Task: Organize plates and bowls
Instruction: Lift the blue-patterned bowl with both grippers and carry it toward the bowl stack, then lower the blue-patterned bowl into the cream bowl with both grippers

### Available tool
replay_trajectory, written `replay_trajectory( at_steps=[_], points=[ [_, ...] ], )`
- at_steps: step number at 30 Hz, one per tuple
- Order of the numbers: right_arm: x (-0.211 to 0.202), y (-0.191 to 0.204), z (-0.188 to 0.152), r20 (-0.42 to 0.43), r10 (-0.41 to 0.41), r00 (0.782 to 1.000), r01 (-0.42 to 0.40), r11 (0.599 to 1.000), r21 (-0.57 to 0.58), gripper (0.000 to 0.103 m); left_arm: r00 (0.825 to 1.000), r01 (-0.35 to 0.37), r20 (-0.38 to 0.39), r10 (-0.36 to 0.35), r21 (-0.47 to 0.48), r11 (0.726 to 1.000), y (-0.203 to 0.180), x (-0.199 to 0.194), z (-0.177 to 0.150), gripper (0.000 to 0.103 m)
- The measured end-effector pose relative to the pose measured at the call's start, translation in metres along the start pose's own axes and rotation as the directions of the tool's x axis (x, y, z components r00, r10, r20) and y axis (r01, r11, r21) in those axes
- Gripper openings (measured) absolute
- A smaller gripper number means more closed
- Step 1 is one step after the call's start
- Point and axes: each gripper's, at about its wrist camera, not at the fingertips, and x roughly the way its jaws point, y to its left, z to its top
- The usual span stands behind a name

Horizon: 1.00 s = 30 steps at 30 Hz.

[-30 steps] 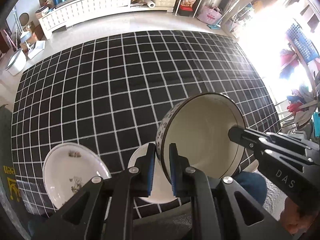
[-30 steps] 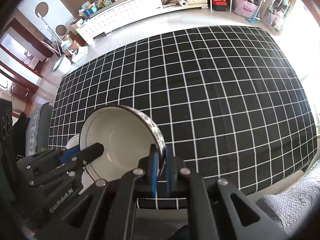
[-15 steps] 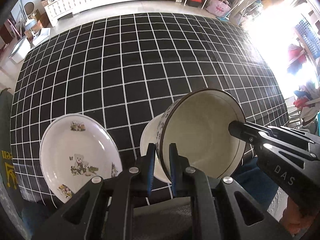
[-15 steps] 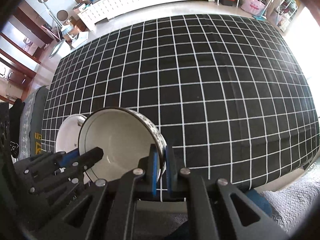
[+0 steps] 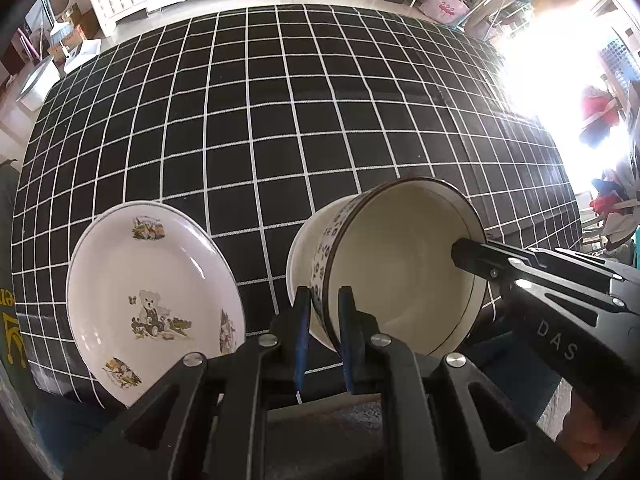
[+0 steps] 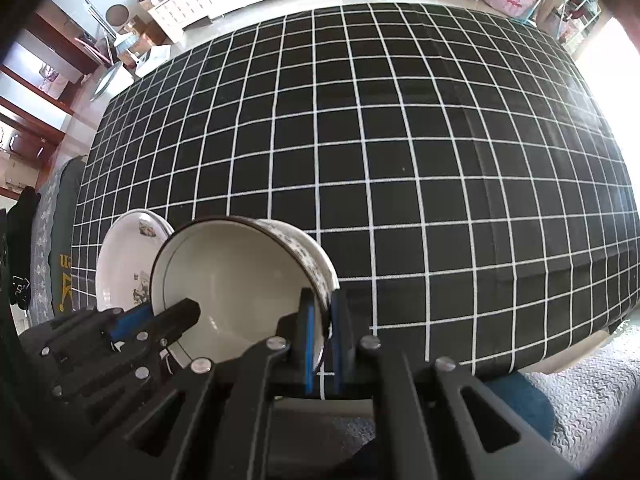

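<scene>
Clamping opposite sides of 1 bowl's point(image 5: 400, 264) rim, the left gripper point(image 5: 323, 320) and right gripper point(image 6: 322, 320) hold it tilted above the checked surface point(image 5: 280, 120), just beside a teddy-bear plate point(image 5: 152, 300).

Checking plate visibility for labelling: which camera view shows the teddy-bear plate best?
The left wrist view: the teddy-bear plate shows nearly whole, its pictures clear. In the right wrist view only its left part shows; the bowl hides the rest.
</scene>
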Motion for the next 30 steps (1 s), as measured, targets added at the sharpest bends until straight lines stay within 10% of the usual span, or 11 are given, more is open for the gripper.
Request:
replay_trajectory(
  at_steps=[30],
  points=[
    [0.023, 0.005, 0.006, -0.066, -0.011, 0.998, 0.010, 1.000, -0.013, 0.011, 1.000, -0.026, -0.010, 0.026, 0.004, 1.000, -0.012, 0.025, 0.004, 0.012]
  ],
)
